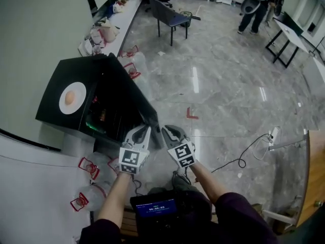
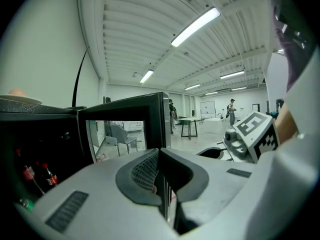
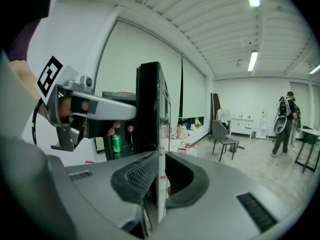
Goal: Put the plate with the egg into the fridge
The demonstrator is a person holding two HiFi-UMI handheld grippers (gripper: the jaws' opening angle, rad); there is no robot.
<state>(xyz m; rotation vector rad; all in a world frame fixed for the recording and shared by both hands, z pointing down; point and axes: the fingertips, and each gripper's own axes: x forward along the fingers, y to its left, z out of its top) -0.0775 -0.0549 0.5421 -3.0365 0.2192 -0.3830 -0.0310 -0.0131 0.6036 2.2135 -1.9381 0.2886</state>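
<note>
A white plate [image 1: 72,98] with a brown egg [image 1: 70,97] lies on top of the small black fridge [image 1: 53,105]. In the left gripper view the plate [image 2: 17,99] sits at the far left. The fridge door [image 1: 133,90] stands swung open towards me. My right gripper [image 3: 159,166] is shut on the door's free edge [image 3: 156,134], which runs down between its jaws. My left gripper [image 2: 162,156] is shut, tips at the same edge [image 2: 165,119] from the inner side; whether it pinches the door I cannot tell. In the head view both grippers, left [image 1: 143,131] and right [image 1: 167,131], flank the door's corner.
Bottles [image 2: 45,171] and a green can [image 3: 116,143] stand inside the fridge. Clear jugs with red handles [image 1: 89,168] lie on the floor by my left arm. A cable [image 1: 244,159] trails at the right. A chair [image 1: 170,17], a counter [image 1: 114,24] and people [image 1: 256,4] are farther off.
</note>
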